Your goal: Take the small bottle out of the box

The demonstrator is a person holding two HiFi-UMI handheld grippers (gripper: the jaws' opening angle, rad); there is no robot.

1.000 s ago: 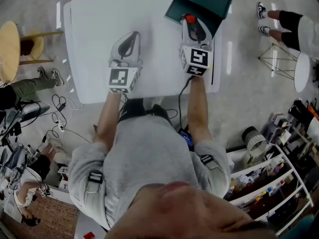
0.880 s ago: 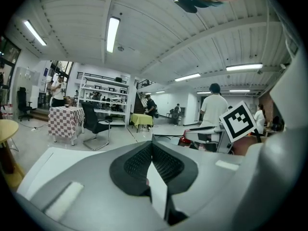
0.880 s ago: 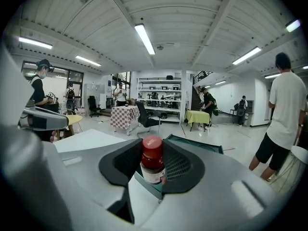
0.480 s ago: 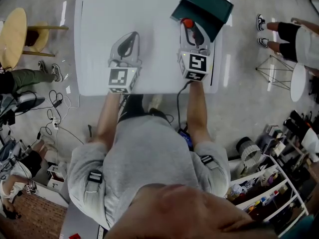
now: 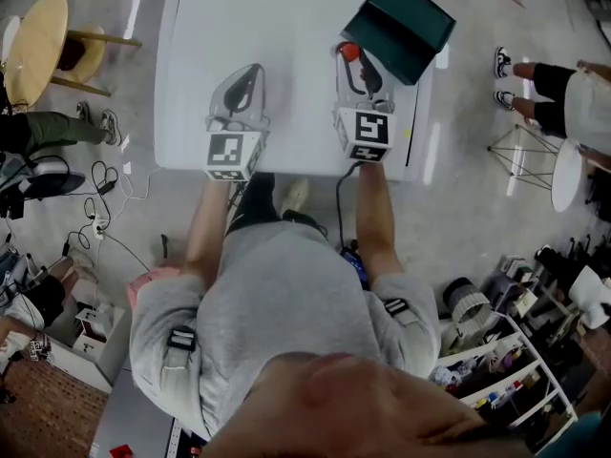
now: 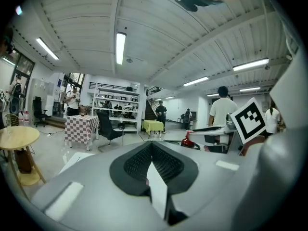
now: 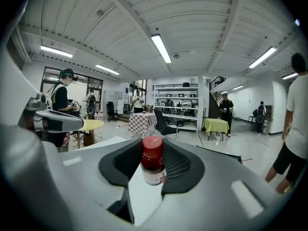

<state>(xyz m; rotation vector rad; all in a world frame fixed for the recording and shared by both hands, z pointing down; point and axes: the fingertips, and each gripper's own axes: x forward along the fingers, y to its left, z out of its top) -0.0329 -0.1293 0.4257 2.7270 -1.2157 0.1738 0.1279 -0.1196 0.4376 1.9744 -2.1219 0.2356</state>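
Note:
A small bottle with a red cap point(image 5: 349, 51) point(image 7: 153, 163) stands upright between the jaws of my right gripper point(image 5: 354, 59) point(image 7: 153, 171), which is shut on it. It hangs in the air over the white table point(image 5: 277, 27), just off the near left corner of the dark green box point(image 5: 401, 22). My left gripper point(image 5: 250, 69) point(image 6: 151, 147) is shut on nothing and hovers over the table to the left. In the left gripper view, the right gripper's marker cube point(image 6: 248, 121) and the red cap point(image 6: 188, 140) show at the right.
A round yellow table point(image 5: 33, 46) stands at the far left with cables on the floor below it. A person's legs point(image 5: 549, 84) and a white stool point(image 5: 565, 165) are at the right. Shelves of bottles point(image 5: 506, 380) fill the lower right.
My right gripper has drawn back toward the person and risen, carrying the bottle from over the box opening to just outside its corner. The left gripper has lifted as well.

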